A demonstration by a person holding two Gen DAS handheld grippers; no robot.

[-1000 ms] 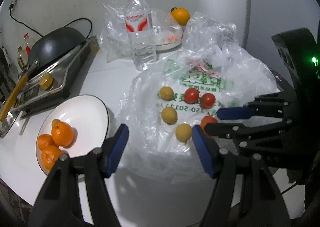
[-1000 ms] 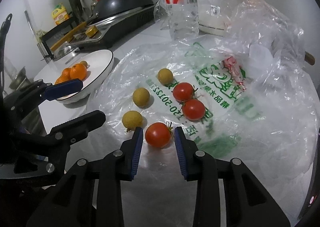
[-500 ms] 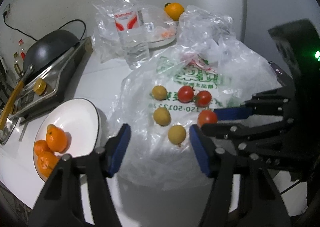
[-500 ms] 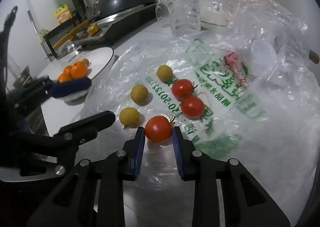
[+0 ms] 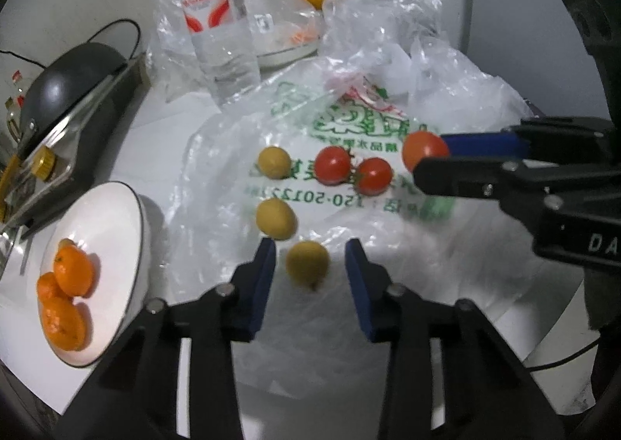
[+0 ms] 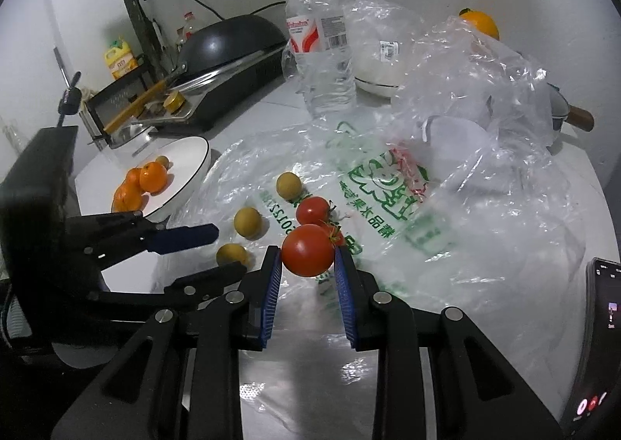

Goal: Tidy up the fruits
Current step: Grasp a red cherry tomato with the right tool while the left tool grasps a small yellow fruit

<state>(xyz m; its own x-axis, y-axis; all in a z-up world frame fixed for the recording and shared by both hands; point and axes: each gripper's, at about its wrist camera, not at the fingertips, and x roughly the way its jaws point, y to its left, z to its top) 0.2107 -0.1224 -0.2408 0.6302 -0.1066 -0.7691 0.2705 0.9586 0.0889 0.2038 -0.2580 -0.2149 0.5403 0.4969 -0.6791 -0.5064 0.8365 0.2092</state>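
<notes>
White kitchen table (image 6: 388, 381), cluttered: wok on a cooker at far left, water bottle (image 5: 217, 24) at back, printed plastic bag (image 5: 349, 176) spread flat under the loose fruit. White plate (image 5: 128, 230) at left edge holds the oranges (image 5: 73, 277).

Right hand-held gripper (image 6: 306, 265) is clamped on a tomato (image 6: 307, 249), blue pads against both its sides; it appears raised off the bag, though contact underneath is hard to judge. Two more tomatoes (image 5: 353, 170) lie touching each other on the bag print.

Left hand-held gripper (image 5: 310, 257) is spread wide, nothing held. The nearest yellow fruit (image 5: 307, 264) sits straight ahead between its pads, clear gaps either side, slightly nearer the left pad. Fruit is roundish, small stem nub pointing toward the camera, so no real long axis to line up. Judgement: closing in place, maybe a slight push forward first, should catch it. Two other yellow fruits (image 5: 274, 189) lie beyond, in a line going away.

Plate lies to the left of both tools; the left one is nearer it.

View differences: left wrist view shows the fruit centred in the open gap; right wrist view has it partly hidden behind the left tool's lower finger. Right wrist view alone shows a phone at the right edge and a small yellowish fruit on the plate behind the oranges.
</notes>
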